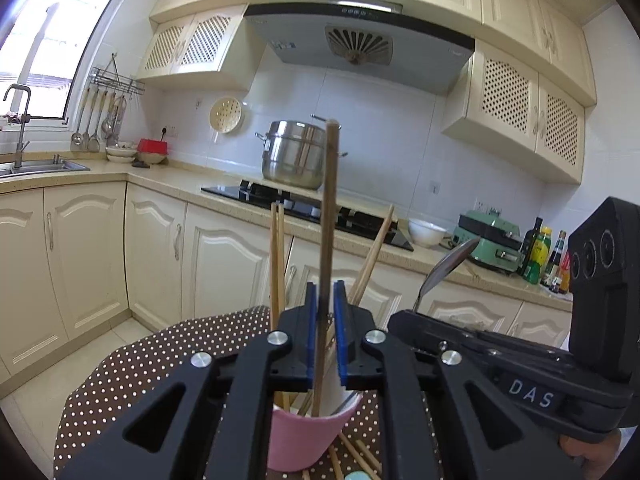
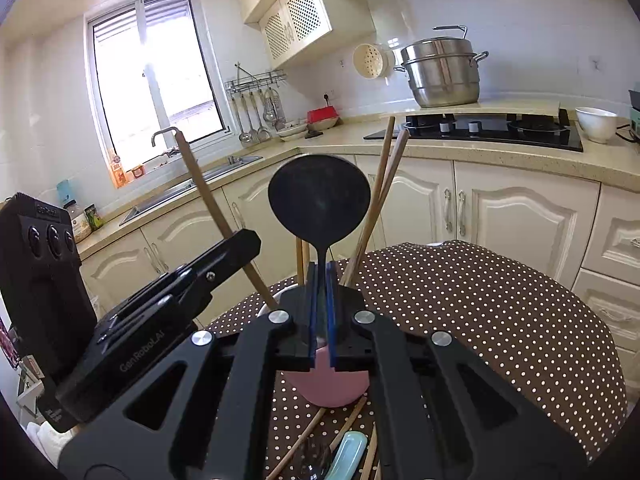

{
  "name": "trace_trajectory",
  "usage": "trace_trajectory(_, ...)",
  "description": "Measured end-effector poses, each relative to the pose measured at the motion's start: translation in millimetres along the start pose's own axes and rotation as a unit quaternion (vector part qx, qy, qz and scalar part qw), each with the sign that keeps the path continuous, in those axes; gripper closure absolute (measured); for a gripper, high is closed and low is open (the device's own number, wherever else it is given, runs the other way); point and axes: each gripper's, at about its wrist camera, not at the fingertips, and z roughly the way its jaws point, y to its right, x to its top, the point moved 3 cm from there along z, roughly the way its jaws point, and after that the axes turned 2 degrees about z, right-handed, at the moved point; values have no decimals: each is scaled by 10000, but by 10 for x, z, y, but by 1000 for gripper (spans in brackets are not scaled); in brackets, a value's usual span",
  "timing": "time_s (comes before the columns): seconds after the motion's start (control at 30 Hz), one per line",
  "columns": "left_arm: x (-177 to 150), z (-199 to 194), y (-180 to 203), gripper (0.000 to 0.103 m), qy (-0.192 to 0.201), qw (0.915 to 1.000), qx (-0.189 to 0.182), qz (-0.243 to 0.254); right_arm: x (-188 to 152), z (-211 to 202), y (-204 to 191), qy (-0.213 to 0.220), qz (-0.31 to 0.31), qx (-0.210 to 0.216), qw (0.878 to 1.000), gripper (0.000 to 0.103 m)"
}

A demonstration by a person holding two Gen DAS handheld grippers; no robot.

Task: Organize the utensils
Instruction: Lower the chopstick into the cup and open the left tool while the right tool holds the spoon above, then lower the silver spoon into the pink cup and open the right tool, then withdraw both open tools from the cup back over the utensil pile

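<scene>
A pink cup [image 1: 304,436] stands on the polka-dot table [image 2: 480,320] with several wooden chopsticks [image 1: 276,264] leaning in it. My left gripper [image 1: 325,292] hovers just above the cup. A dark chopstick [image 1: 330,200] stands upright between its blue pads with its lower end in the cup. A thin gap shows beside the stick, so the pads do not press it. My right gripper [image 2: 321,276] is shut on the handle of a metal spoon [image 2: 319,200], bowl up, close over the cup [image 2: 332,388]. From the left wrist view the spoon [image 1: 448,268] rises to the right.
Loose chopsticks [image 2: 304,440] and a pale blue ceramic spoon [image 2: 348,456] lie on the cloth in front of the cup. Behind the table run cream cabinets, a black hob [image 2: 480,128] with a steel pot [image 2: 440,68], a white bowl [image 2: 596,122] and a sink [image 2: 188,188].
</scene>
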Motion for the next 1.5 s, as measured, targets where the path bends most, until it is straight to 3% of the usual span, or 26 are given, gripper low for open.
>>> trace_trajectory(0.1,-34,-48,-3,66,-85,10000,17,14,-16,-2,-3,-30,15,-37,10000,99)
trace_trajectory(0.3,-71,-155,4,48,-254,9991,250,208,-34,-5,-7,-79,62,-95,9999,99)
trace_trajectory(0.6,-68,-299,-60,43,-388,9971,621,229,-101,4,-56,-165,45,-175,9997,99)
trace_trajectory(1.13,-165,-410,-191,32,-678,9947,773,94,-230,129,-67,-424,164,-334,9984,97)
trace_trajectory(1.33,-225,-436,-294,32,-787,9936,808,-92,-232,55,-99,-304,144,-372,9987,68)
trace_trajectory(1.37,-230,-446,-308,32,-789,9936,803,-129,-228,30,-107,-263,137,-375,9989,59)
trace_trajectory(1.5,-249,-468,-331,32,-814,9931,815,-201,-230,-30,-133,-217,101,-385,9990,55)
